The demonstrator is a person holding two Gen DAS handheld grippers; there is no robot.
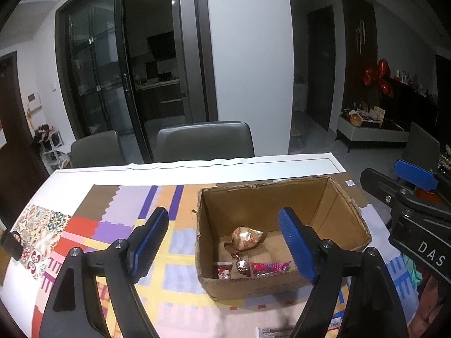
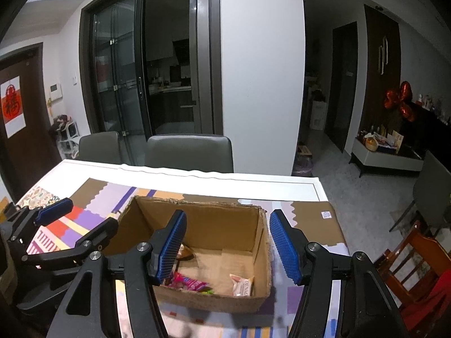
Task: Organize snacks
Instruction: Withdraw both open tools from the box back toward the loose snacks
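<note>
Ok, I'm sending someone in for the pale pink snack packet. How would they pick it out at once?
Go to the open cardboard box on the patterned table mat. Look inside at the near corner by its right wall: the pale pink packet lies there alone on the box floor. Its neighbours, a bright magenta wrapper and a crumpled brown one, sit further left.

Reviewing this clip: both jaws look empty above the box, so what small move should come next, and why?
Probably draw the left gripper back toward the near table edge, where a wrapped item lies outside the cardboard box. Both it and the right gripper are open and empty, and several snacks, such as the pink packet, already lie inside.
</note>
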